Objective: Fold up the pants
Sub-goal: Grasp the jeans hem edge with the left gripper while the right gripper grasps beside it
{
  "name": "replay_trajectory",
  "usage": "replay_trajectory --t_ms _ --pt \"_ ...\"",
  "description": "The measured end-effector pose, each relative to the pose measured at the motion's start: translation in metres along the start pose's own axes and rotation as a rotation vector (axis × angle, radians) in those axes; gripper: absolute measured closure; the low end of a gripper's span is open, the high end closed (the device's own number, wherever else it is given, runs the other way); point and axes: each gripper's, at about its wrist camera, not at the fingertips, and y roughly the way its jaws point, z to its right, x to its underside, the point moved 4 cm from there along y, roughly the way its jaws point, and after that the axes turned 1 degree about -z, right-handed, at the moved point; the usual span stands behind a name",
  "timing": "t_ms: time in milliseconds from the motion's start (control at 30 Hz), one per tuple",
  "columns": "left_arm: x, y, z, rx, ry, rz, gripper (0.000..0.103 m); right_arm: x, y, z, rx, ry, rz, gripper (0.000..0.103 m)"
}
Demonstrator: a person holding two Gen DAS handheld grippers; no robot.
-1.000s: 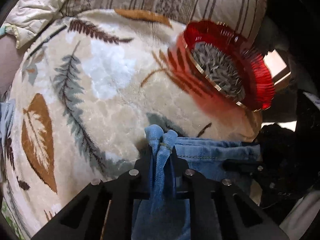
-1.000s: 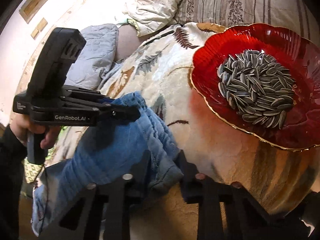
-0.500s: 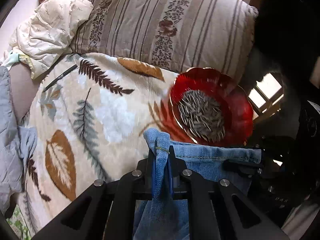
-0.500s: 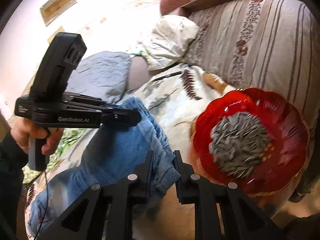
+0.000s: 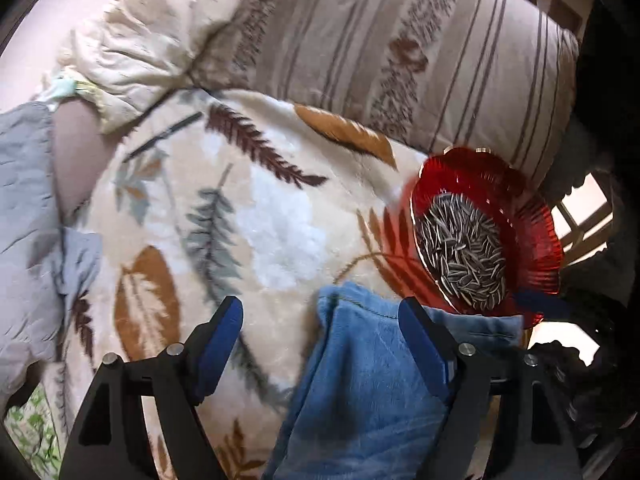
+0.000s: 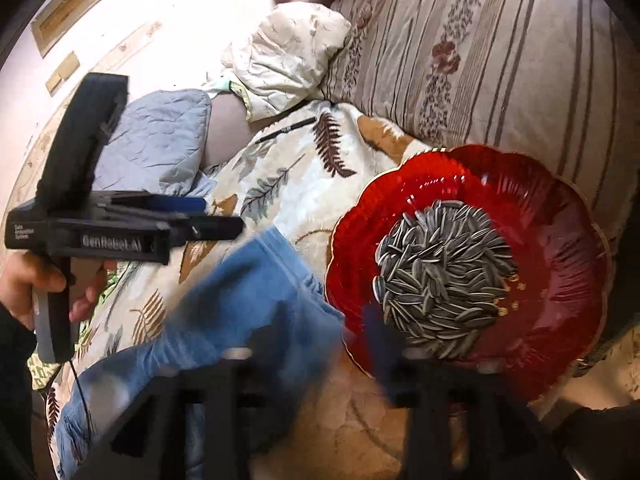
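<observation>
The blue jeans (image 5: 360, 380) lie bunched on a leaf-print blanket (image 5: 280, 220), their folded edge up against a red dish. My left gripper (image 5: 320, 340) hangs above them with its jaws opening; the cloth sits loose between the fingers, nearer the right one, and no pad presses on it. In the right wrist view the jeans (image 6: 240, 292) run down to the lower left. My right gripper (image 6: 320, 336) is blurred, its jaws opening over the jeans' edge without gripping it. The left gripper (image 6: 220, 214) shows there too, held by a hand (image 6: 28, 284).
A red glass dish (image 6: 560, 240) heaped with sunflower seeds sits on the blanket right beside the jeans, also seen as the dish (image 5: 536, 216). A striped cushion (image 5: 400, 40) stands behind. A cream quilted cloth (image 5: 148, 36) and a grey-blue quilt (image 6: 156, 140) lie at the left.
Both grippers were shut on the jeans' edge and have sprung open, letting the cloth drop onto the blanket. Both have lifted, so more of the cushion shows.
</observation>
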Motion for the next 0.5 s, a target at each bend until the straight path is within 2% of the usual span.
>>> replay_trajectory --t_ms 100,200,367,500 --pt "0.007 -0.011 -0.002 -0.027 0.002 -0.003 0.022 0.008 -0.027 -0.002 -0.004 -0.002 0.055 0.026" --pt "0.013 -0.01 -0.001 -0.035 0.017 -0.03 0.022 0.025 -0.039 -0.01 -0.018 -0.027 0.039 0.026" --pt "0.017 0.009 0.005 -0.016 0.041 -0.087 0.022 0.043 -0.023 -0.017 -0.034 0.016 -0.017 0.026" --pt "0.016 0.041 0.003 0.049 0.024 -0.155 0.022 0.04 -0.003 -0.013 -0.034 0.055 -0.009 0.026"
